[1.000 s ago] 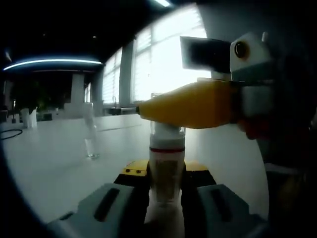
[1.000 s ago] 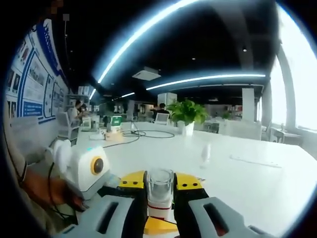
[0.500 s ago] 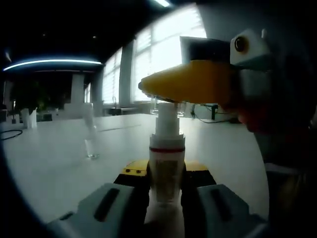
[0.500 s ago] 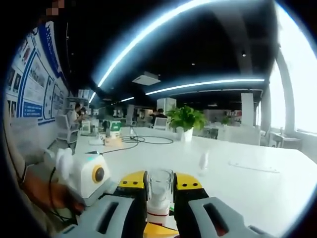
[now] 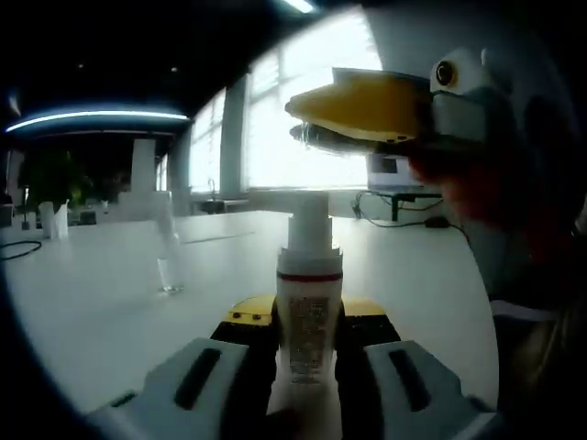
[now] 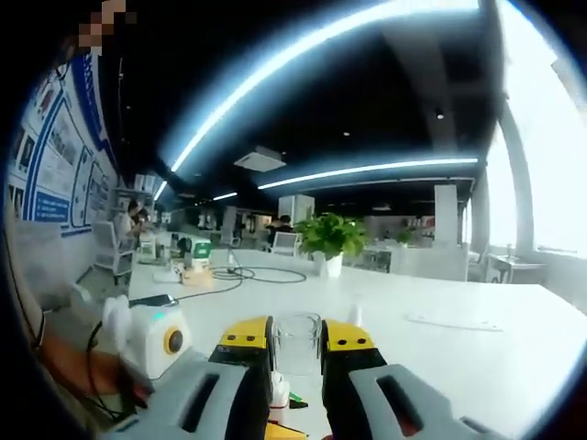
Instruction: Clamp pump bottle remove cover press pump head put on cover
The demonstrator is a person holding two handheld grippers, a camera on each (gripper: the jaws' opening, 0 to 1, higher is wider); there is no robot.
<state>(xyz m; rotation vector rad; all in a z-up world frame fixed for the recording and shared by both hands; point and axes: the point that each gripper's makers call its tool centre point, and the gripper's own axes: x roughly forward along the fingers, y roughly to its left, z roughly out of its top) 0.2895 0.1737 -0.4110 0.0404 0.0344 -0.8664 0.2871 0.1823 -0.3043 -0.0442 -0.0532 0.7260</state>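
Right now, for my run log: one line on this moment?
left gripper: shut on pump bottle | right gripper: shut on clear cover | pump head: bare

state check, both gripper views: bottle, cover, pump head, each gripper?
pump bottle: upright, clamped between the left gripper's jaws
clear cover: off the bottle, held in the right gripper
pump head: uncovered, not pressed
left gripper: shut on the pump bottle
right gripper: shut on the clear cover, above the bottle
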